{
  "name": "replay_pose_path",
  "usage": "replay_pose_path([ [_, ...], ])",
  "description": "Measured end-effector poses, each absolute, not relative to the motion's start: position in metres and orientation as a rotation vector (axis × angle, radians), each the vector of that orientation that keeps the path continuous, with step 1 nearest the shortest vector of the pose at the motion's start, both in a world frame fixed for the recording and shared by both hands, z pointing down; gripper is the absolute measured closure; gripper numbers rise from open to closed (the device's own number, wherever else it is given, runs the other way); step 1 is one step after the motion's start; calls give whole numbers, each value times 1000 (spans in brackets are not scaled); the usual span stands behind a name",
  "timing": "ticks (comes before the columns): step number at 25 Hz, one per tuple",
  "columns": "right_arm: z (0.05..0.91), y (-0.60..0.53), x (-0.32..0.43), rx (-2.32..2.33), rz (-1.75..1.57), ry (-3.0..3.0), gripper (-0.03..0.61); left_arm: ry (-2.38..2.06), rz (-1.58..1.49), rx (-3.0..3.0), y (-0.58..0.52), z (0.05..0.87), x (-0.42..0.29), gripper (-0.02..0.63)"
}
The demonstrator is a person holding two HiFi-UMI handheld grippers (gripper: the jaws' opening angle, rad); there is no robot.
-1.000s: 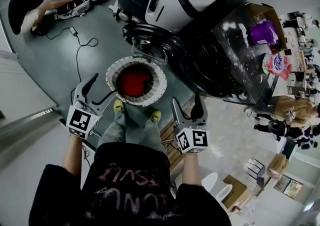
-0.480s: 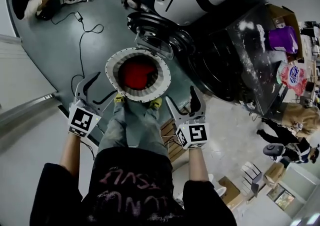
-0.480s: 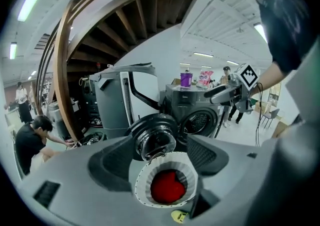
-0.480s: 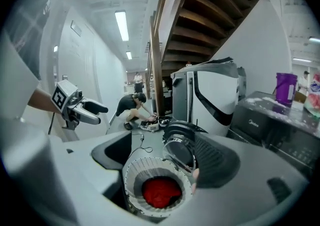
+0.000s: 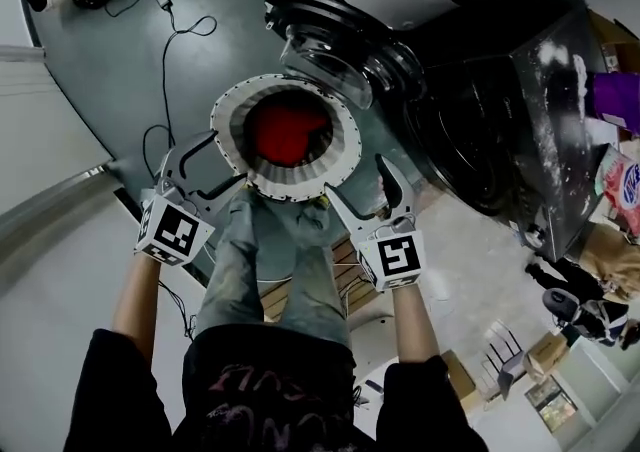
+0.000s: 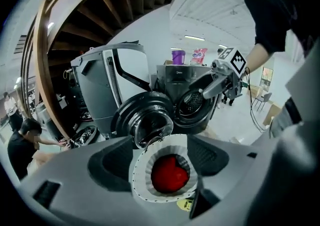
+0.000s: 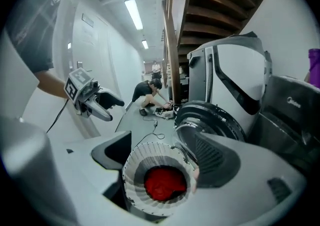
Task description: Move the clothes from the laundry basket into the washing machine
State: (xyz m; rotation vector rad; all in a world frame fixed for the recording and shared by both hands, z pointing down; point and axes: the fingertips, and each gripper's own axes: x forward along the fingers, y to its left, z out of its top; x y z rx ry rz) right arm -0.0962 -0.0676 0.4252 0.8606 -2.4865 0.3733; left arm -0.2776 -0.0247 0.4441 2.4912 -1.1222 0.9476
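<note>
Red clothes [image 5: 288,132] sit in the laundry basket [image 5: 228,112]; both pairs of jaws are spread and empty.
Left gripper [image 5: 207,170] and right gripper [image 5: 360,190] hover either side of the white pleated basket's near rim, on the grey floor [image 5: 120,70]; the washing machine [image 5: 480,115] stands just behind, its round door [image 5: 322,62] open.
</note>
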Motion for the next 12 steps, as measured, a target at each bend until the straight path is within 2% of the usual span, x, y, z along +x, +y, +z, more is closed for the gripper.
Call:
replay_pose_path([
  [12,600,-50,-123,486,416,-2348,167,-780,1225,2475,-25,618,-256,273],
])
